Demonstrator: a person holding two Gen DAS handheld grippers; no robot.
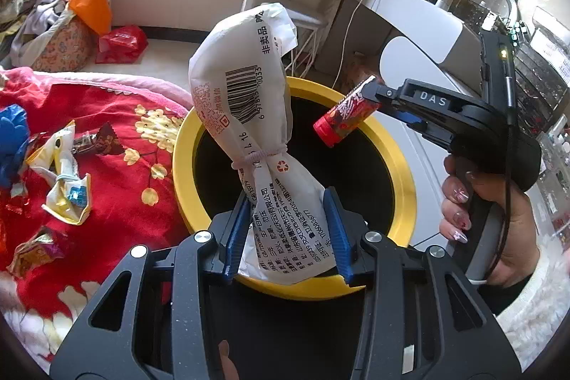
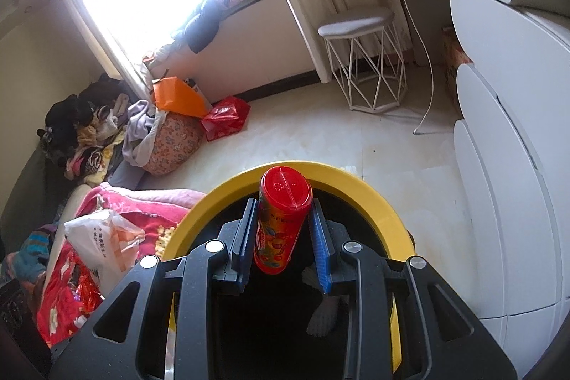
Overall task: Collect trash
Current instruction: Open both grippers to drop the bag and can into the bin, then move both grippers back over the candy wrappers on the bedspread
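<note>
"DAS" marks the right gripper (image 1: 370, 95) pinching a red canister (image 1: 343, 120); left fingers (image 1: 335, 223) pinch a barcoded white bag (image 1: 245, 102).

**Readable print on the bag, the gripper and the tube lid**

The white packet (image 1: 249, 116) tied with a hair band carries a black barcode with digits beneath it beginning "6 9", a red QR-style square, the Chinese characters "非卖品", a red recycling triangle and lines of small Chinese print too fine to read fully. The right gripper (image 1: 370, 95) bears white letters "DAS" on its black body. The red tube (image 2: 281, 223) shows an embossed recycling triangle on its lid.
</note>
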